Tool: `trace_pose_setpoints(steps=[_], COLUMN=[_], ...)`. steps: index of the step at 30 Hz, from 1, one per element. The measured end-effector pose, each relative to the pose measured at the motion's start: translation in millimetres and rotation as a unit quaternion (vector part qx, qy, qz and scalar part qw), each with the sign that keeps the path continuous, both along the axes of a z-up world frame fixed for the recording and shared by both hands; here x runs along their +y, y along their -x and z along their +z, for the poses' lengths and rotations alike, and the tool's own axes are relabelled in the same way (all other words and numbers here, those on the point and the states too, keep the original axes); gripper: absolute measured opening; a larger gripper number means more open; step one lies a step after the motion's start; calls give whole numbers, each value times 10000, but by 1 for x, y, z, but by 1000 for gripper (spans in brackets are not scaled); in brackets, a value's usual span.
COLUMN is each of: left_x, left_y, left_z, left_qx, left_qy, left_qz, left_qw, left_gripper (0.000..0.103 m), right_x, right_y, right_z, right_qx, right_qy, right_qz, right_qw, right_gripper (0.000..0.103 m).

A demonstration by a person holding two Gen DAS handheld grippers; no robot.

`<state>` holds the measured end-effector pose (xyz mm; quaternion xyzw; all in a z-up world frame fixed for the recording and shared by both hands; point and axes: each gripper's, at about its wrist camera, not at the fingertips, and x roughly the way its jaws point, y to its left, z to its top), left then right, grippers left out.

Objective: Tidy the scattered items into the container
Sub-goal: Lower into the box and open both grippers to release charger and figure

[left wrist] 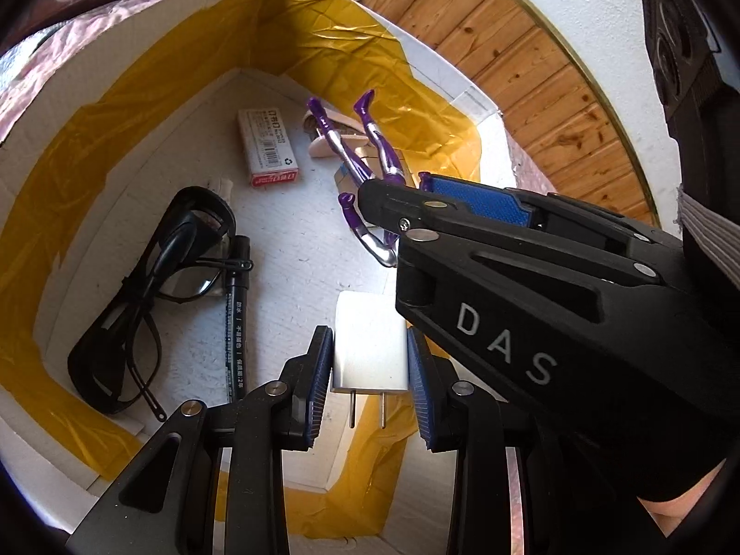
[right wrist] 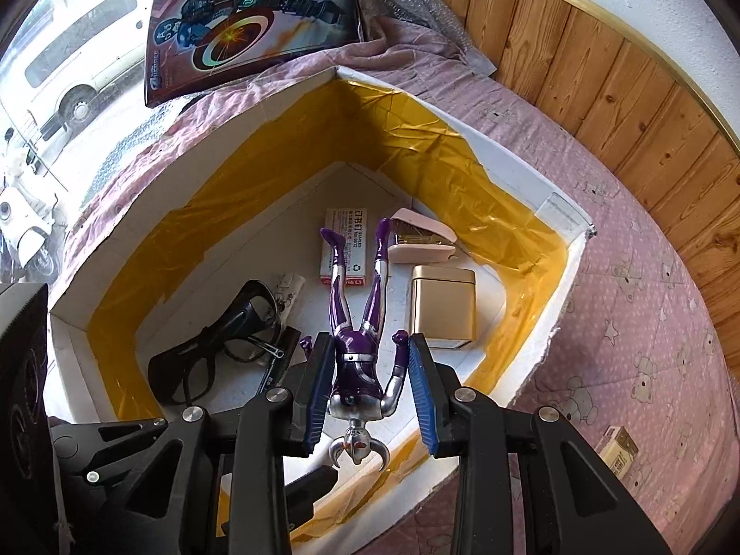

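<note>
While both grippers hang over the foam box [right wrist: 573,249], we note the left gripper [left wrist: 370,381] clamps a white charger [left wrist: 371,354], prongs pointing back toward its camera, body pointing into the box. Our right gripper [right wrist: 370,386] pinches the purple figure [right wrist: 358,319] at the torso (head nearest the camera); its long axis runs along the fingers, legs aimed at the staple box [right wrist: 344,247].

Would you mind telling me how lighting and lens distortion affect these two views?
Left wrist view: the white charger is overexposed, its faces washed out, and dark vignette fills the corners. Right wrist view: the foam box rim bows from fisheye, sunlight glares on the yellow tape, while the purple figure stays sharp.
</note>
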<state>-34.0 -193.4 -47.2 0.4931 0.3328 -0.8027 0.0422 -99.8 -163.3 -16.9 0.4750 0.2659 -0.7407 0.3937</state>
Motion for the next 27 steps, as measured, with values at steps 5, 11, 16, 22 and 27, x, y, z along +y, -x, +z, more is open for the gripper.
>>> trace_pose_setpoints(steps=[5,11,16,22,27], left_x=[0,1,-2,-6,-10], left_y=[0,1,0,-2,-8], left_z=[0,-1,-1,2,7], left_qx=[-34,-98,-116,-89,-10], left_qy=[-3,-134,-195,-170,-4], left_qz=[22,39,87,221,324], left_qw=[10000,9999,9997,9996,9995], left_gripper=[34,40,44,44,44], right_x=[-4,-2,-1,0,6], right_y=[1,2,1,-2,-5], right_z=[-4,-4,-4,-2,5], right_qx=[10,60,62,81,118], right_qy=[-108,-173,-141,-132,-26], right_qz=[96,99,63,70,1], right_qw=[9999,9998,9999,9999,9999], right_gripper=[34,34,35,35,35])
